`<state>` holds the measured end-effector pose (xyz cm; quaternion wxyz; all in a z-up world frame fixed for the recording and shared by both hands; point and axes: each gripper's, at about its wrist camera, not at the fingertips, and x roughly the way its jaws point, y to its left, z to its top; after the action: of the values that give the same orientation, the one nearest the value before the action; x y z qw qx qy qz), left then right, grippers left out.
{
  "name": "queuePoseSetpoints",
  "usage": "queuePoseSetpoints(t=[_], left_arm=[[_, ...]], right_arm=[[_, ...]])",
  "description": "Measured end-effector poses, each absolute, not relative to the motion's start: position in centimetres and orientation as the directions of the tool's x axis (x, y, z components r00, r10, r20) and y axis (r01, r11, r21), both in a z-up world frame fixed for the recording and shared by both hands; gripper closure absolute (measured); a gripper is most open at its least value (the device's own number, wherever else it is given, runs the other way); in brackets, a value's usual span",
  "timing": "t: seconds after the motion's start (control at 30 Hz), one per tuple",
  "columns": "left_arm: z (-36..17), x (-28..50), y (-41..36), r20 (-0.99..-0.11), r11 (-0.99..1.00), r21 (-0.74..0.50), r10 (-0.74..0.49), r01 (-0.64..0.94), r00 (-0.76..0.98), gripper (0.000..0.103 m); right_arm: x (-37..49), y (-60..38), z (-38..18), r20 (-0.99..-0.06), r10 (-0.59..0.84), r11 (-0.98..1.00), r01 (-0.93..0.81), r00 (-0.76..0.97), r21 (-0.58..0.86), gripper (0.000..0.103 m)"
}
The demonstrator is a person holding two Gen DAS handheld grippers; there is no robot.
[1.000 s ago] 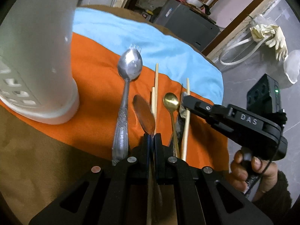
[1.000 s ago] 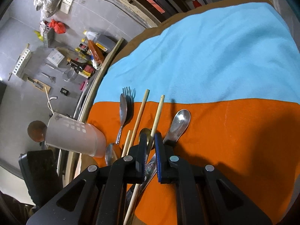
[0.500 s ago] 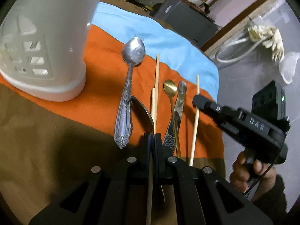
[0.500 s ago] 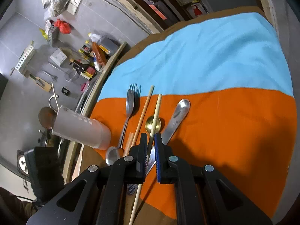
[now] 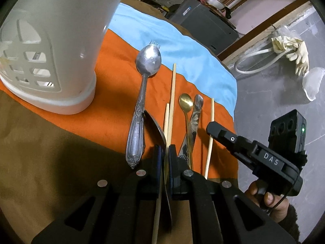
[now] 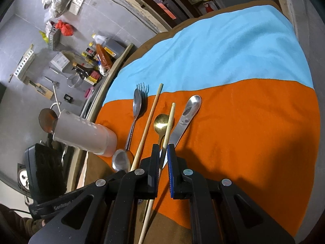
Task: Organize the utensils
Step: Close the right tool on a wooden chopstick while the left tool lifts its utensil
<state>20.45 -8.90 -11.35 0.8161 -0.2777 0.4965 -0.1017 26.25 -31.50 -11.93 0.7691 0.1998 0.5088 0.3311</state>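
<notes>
While my left claw [image 5: 165, 152], jaws opening, pinches the short chopstick [image 5: 166, 120] lengthwise, the white holder [image 5: 50, 61] stands ahead-left, nearer it than my right claw [image 6: 163, 152], pinching the other chopstick [image 6: 169, 122].

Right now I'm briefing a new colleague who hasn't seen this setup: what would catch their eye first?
Probably the row of utensils on the orange cloth: an ornate silver spoon, wooden chopsticks, a small gold spoon and a butter knife, lying side by side. Next, the big white perforated holder standing on the cloth to their left. Both grippers, left and right, each pinch a chopstick.
</notes>
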Motion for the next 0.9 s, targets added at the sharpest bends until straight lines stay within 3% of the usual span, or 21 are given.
queuePoseSetpoints(t=[0.4,0.67,0.9], left_arm=[[-10.5,19.6,-8.8,-0.727,0.816,-0.571,-0.451,-0.092,0.517,0.103],[-6.3,16.7,-9.9,-0.670,0.865,-0.498,-0.427,0.058,0.607,0.103],[-1.3,14.8,-9.1,-0.597,0.896,-0.420,-0.390,0.141,0.701,0.103]], right_arm=[[24.7,-32.1,-11.0,-0.612,0.727,0.686,-0.295,0.312,0.664,0.098],[20.4,-30.9,-6.7,-0.584,0.649,0.760,-0.396,0.488,0.515,0.099],[17.4,-29.5,-2.4,-0.454,0.623,0.779,-0.452,0.637,0.435,0.100]])
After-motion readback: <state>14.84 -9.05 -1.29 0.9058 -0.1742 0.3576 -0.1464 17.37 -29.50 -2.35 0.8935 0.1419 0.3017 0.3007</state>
